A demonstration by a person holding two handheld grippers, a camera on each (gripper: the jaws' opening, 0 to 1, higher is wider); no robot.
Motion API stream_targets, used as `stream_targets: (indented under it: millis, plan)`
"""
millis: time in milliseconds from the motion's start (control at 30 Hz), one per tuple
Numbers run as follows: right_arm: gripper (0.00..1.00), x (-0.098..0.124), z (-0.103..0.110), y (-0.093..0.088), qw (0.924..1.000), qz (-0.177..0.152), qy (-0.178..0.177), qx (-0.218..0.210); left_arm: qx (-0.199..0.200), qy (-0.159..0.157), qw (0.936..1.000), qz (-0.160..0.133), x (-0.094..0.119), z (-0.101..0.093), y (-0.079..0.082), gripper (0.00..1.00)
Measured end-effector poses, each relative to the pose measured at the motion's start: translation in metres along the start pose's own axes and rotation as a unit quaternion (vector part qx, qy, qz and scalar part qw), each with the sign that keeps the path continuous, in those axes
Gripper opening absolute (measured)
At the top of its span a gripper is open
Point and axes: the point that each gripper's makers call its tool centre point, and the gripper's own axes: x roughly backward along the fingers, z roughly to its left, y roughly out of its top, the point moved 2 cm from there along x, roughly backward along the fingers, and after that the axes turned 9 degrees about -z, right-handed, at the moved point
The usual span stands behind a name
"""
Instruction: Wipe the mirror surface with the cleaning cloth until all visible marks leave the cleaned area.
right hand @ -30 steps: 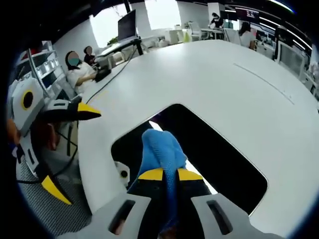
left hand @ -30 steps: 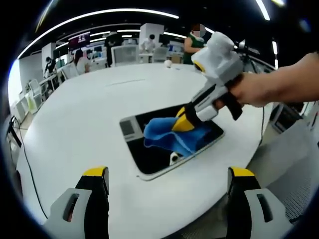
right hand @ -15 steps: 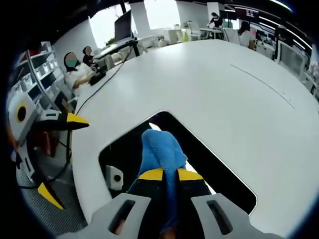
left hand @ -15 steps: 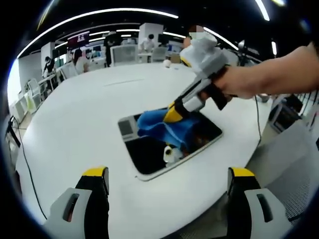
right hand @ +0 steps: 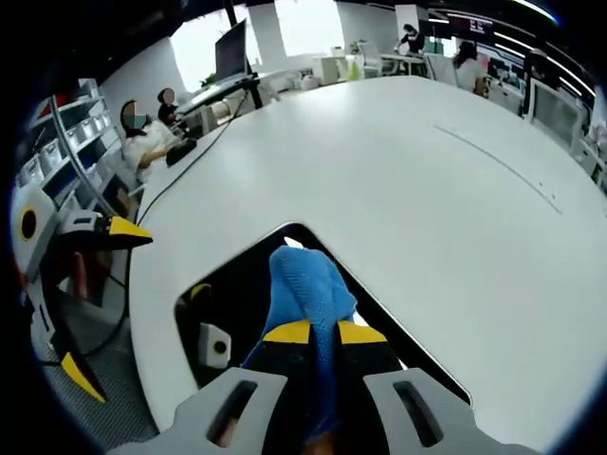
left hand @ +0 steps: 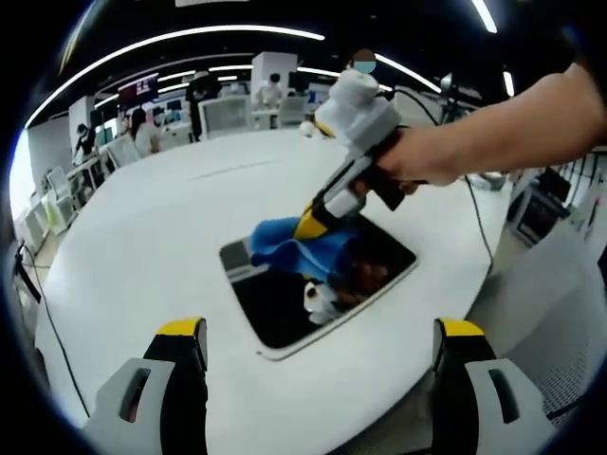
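Bunched blue cloth (left hand: 302,249) on flat dark mirror (left hand: 275,308).

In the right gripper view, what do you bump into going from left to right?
Left gripper → mirror → blue cloth → bare white table.

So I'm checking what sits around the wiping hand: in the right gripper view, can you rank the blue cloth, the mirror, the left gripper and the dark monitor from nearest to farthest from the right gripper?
1. blue cloth: clamped in the right gripper, just ahead.
2. mirror: flat on the white table, under the cloth.
3. left gripper: off the table's left edge.
4. dark monitor: far end, upper left.
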Motion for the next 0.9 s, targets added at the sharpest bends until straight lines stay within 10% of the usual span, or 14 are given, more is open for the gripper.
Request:
stream_targets:
  millis: [900]
  plan:
    - [0.03, -0.014, -0.026, 0.014, 0.9999, -0.001, -0.007, 0.008, 0.006, 0.007, 0.9999, -0.01, -0.004, 0.001, 0.003, 1.0]
